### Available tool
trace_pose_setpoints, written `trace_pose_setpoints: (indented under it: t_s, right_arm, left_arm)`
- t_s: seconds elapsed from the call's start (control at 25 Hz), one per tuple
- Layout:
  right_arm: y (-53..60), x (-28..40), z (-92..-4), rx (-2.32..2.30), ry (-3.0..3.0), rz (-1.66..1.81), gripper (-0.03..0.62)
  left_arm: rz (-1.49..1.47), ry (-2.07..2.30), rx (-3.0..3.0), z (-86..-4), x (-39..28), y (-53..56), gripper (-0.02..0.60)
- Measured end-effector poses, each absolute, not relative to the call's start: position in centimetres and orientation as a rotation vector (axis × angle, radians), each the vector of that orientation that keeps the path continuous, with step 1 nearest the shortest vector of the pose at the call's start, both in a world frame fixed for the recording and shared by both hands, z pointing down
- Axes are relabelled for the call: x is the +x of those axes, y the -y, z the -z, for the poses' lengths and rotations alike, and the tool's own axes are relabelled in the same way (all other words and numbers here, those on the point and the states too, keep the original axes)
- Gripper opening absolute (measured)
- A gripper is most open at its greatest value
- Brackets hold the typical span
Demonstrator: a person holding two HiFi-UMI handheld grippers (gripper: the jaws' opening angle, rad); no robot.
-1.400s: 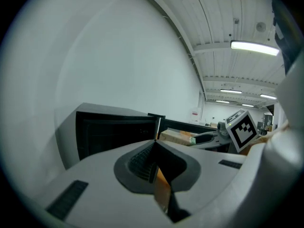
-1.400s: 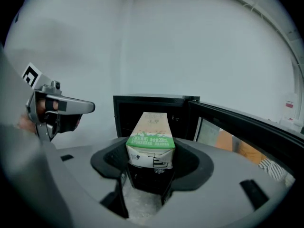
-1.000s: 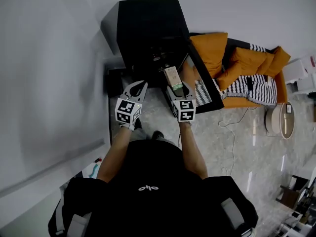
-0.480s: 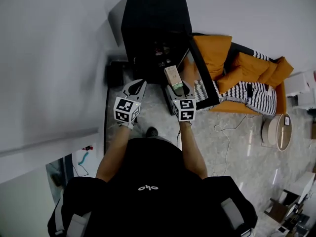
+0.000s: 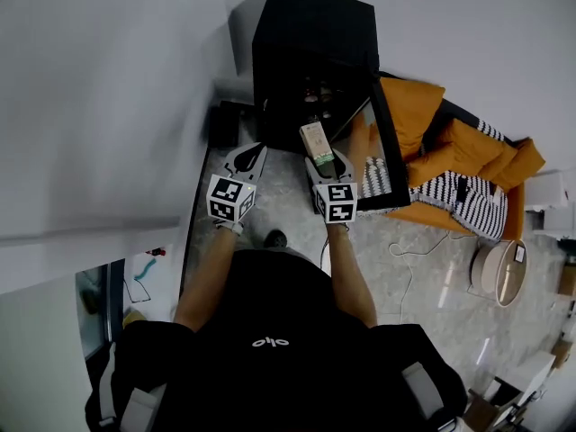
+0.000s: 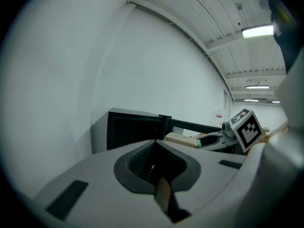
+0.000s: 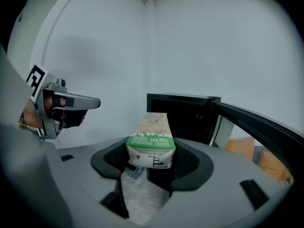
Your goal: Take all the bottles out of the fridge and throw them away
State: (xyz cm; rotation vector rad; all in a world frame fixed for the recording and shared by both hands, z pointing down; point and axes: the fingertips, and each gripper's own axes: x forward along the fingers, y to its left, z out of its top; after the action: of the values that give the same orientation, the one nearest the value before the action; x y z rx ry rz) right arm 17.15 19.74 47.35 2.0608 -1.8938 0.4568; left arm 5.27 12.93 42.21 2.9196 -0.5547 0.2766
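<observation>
A small drink carton, beige with a green band, sits gripped between the jaws of the right gripper, pointing lengthwise toward the black fridge. The fridge door stands open; the dark shelves' contents are indistinct.

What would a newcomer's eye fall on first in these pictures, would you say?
Most likely the small green-and-beige carton clamped in the right gripper, held out in front of the black fridge, whose door stands open. Next comes the bright orange sofa with striped cushions, just right of the fridge in the head view. The left gripper is shut and empty.
</observation>
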Motion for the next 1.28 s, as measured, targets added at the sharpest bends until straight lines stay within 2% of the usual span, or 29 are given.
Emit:
trace_pose_setpoints:
  t_s: [0.28,0.84,1.28]
  right_arm:
    - [-13.6,14.2,-47.6,1.992,1.944,-0.443,0.267]
    - [1.5,4.2,-47.8,1.893,1.986,-0.446,0.267]
    - [6.0,-0.1,-49.8,1.803,2.023,-0.486,0.267]
  left_arm:
    - [-0.268,0.63,2.889,-42.7,2.0,-7.5,0.006]
    - [-0.236,0.68,2.854,-42.6,-7.2,7.7,0.006]
    - [-0.285,0.711,2.798,-44.6,-11.3,10.7,0.006]
